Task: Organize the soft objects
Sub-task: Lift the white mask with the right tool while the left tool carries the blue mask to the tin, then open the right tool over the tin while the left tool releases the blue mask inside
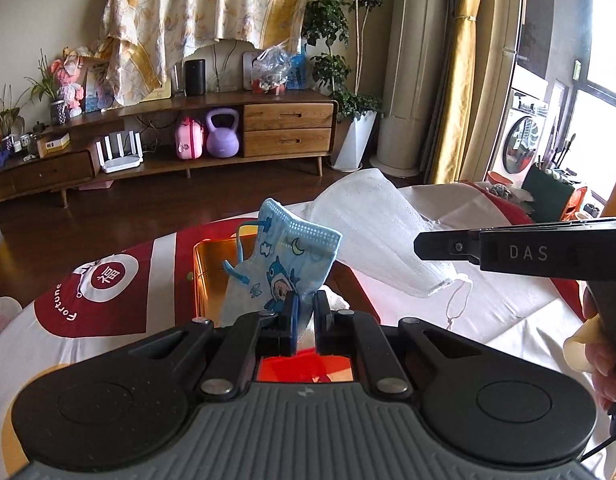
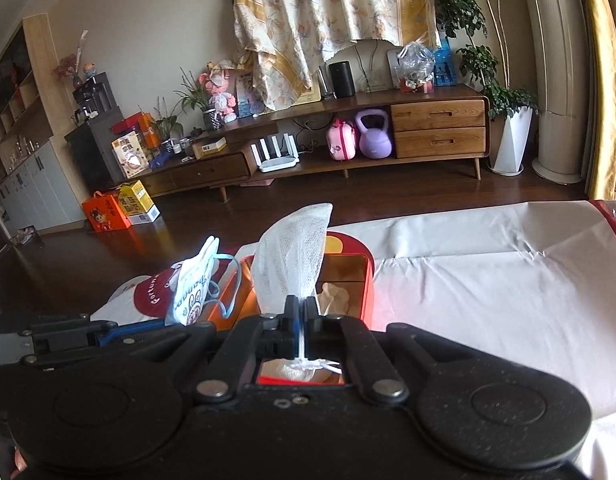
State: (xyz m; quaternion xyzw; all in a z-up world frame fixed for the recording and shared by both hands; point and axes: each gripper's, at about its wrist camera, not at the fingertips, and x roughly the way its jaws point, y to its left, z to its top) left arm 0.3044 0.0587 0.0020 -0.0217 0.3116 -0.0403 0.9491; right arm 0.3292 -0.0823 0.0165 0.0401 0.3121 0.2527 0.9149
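**Both grippers pinching masks above the box**

The left gripper [image 1: 304, 312], tilted downward, clamps a blue cartoon-print face mask [image 1: 282, 264]. At three o'clock, the right gripper [image 2: 299, 312] pinches a white mesh face mask [image 2: 294, 258]. Both hang over an orange open box [image 2: 347, 268] on the red-and-white tablecloth [image 1: 108, 304].

Both grippers are the same chunky black plastic build. The left gripper [image 1: 304, 312] has a grey ribbed grip plate at 6 o'clock, two round black discs at 5 and 7, and silver rivets on the linkage arms. One of its fingers [image 1: 292, 322] has a blue pad. The right gripper [image 2: 298, 312] is all black, dusty, with small screws near its middle. Side-on, it reads "DAS" in pale letters.
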